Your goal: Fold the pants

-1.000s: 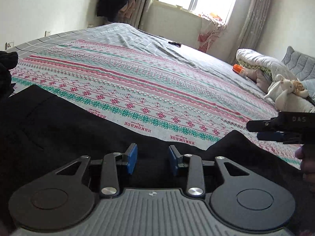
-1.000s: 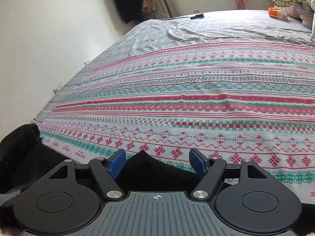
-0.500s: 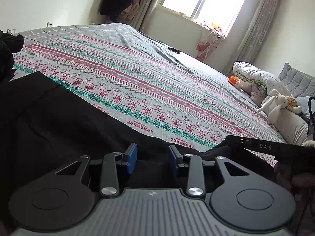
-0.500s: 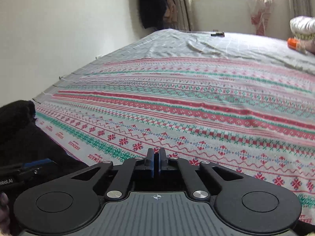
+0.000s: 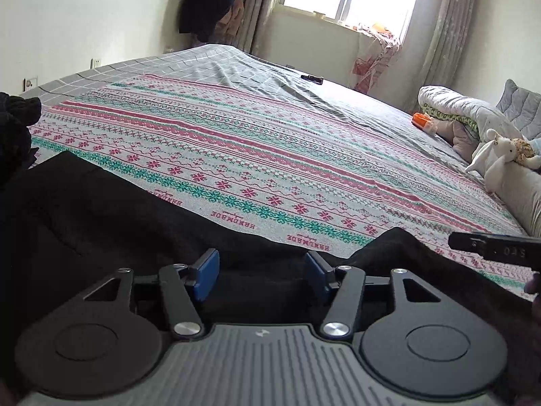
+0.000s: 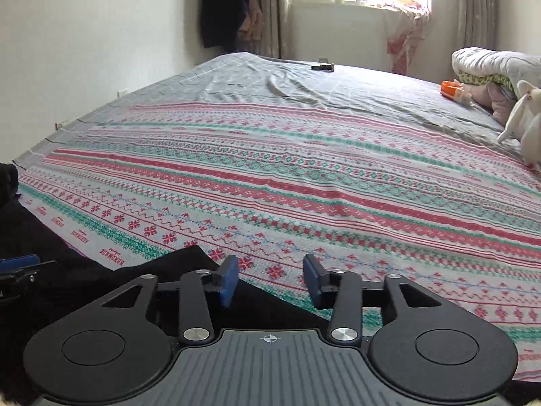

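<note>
- Black pants (image 5: 101,223) lie flat on the bed's patterned blanket (image 5: 270,155); left gripper (image 5: 260,272) hovers wide over them, holding nothing.
- Soft, limp cloth, I'd guess; right gripper (image 6: 270,279) gapes empty above a corner (image 6: 189,257), a sensible place to pinch.

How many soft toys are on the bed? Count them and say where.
2: a white plush rabbit at the bed's right edge, and a tan-haired doll lying against it. Others may be hidden behind the rolled quilt.
</note>
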Demonstrator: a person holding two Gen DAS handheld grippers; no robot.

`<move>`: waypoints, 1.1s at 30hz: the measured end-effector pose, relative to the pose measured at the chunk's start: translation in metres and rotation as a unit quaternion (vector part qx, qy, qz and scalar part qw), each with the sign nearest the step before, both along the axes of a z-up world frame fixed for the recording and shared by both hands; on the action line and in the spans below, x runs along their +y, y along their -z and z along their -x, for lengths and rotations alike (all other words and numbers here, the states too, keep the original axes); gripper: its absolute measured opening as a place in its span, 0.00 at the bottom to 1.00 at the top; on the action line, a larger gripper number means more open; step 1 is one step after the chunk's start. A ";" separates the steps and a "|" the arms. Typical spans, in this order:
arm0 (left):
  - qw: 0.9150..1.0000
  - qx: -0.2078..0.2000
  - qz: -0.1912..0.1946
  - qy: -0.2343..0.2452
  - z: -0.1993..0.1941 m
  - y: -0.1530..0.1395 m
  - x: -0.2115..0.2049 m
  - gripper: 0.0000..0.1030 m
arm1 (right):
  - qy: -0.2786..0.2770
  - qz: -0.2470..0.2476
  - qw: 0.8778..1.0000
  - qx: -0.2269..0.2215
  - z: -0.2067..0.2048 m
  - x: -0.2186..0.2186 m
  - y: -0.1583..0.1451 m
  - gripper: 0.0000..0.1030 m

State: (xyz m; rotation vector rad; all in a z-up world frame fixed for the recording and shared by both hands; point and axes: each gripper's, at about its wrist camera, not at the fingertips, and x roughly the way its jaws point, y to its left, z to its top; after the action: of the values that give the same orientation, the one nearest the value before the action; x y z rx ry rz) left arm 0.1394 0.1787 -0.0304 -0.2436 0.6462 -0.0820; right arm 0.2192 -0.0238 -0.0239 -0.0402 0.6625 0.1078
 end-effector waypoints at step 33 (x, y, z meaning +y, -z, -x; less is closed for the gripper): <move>0.988 0.031 -0.020 0.151 0.122 -0.022 -0.170 1.00 | 0.234 -0.002 0.971 0.053 0.308 -0.253 -0.033 0.92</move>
State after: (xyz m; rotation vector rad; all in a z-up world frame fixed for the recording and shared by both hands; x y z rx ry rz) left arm 0.0172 0.0086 -0.0084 -0.1075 0.7433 -0.3531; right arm -0.0891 -0.2763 0.0092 0.1262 0.7635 -0.3455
